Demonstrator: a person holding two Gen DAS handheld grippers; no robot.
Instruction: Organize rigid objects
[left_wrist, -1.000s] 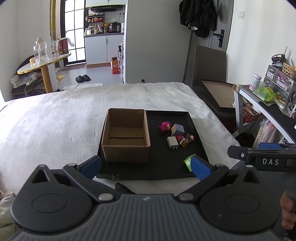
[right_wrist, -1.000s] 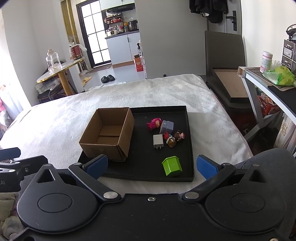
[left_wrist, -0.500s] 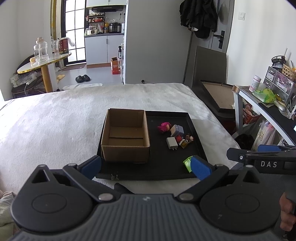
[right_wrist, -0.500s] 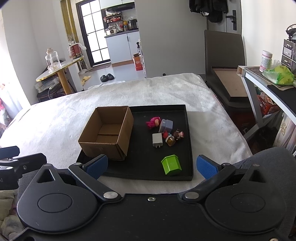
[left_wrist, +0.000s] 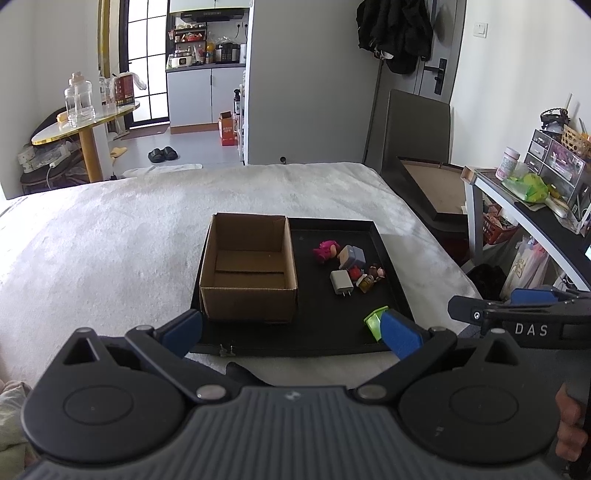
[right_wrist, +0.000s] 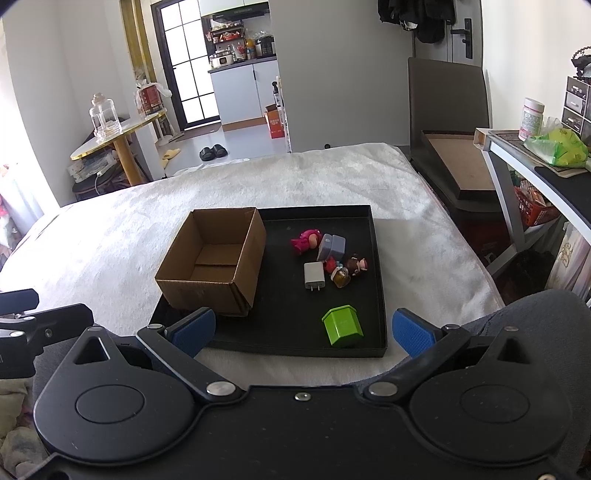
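A black tray (right_wrist: 376, 266) lies on the white bed. An empty cardboard box (right_wrist: 212, 264) (left_wrist: 249, 271) stands in its left half. In the right half lie a pink figure (right_wrist: 306, 240), a grey block (right_wrist: 331, 246), a white charger (right_wrist: 314, 275) (left_wrist: 341, 281), small dolls (right_wrist: 347, 268) and a green house-shaped box (right_wrist: 342, 325) (left_wrist: 373, 320) near the front rim. My left gripper (left_wrist: 291, 332) is open and empty, in front of the tray. My right gripper (right_wrist: 301, 330) is open and empty, in front of the tray; the green box lies between its fingers in view.
The white bed cover (left_wrist: 110, 240) spreads to the left and behind the tray. A desk (right_wrist: 535, 177) with clutter stands on the right, a dark chair (right_wrist: 447, 92) behind it. A round yellow table (left_wrist: 81, 129) with glass jars stands far left.
Both grippers have shifted slightly; the tray and its objects sit a little differently in view. Nothing was taken hold of.
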